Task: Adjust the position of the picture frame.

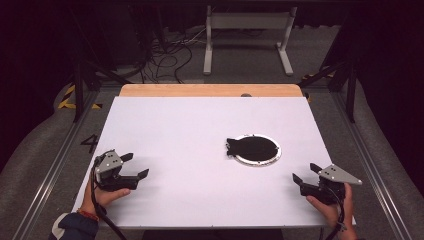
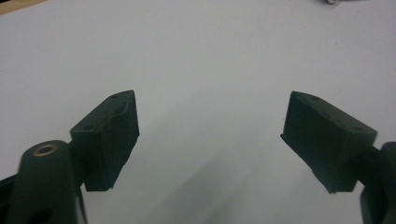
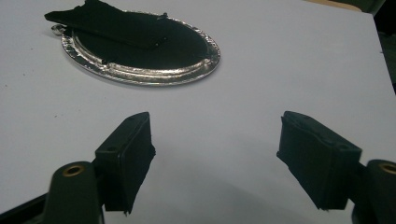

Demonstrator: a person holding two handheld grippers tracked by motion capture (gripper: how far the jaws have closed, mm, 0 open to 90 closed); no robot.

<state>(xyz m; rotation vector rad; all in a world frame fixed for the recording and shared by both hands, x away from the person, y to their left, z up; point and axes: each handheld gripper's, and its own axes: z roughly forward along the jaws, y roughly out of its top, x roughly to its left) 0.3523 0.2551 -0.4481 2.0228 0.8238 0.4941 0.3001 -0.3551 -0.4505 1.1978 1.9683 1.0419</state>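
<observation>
A round silver plate lies right of the middle of the white table, with a flat black piece on it that juts over its left rim. In the right gripper view the plate and the black piece sit ahead at upper left. My left gripper rests at the table's near left, open, with nothing between its black pads. At the near right my right gripper is open too, empty, pointing toward the plate from a short way off.
The white table top has a wooden strip along its far edge. Metal rails run along both sides. Beyond the table stand a white frame and loose cables on the floor.
</observation>
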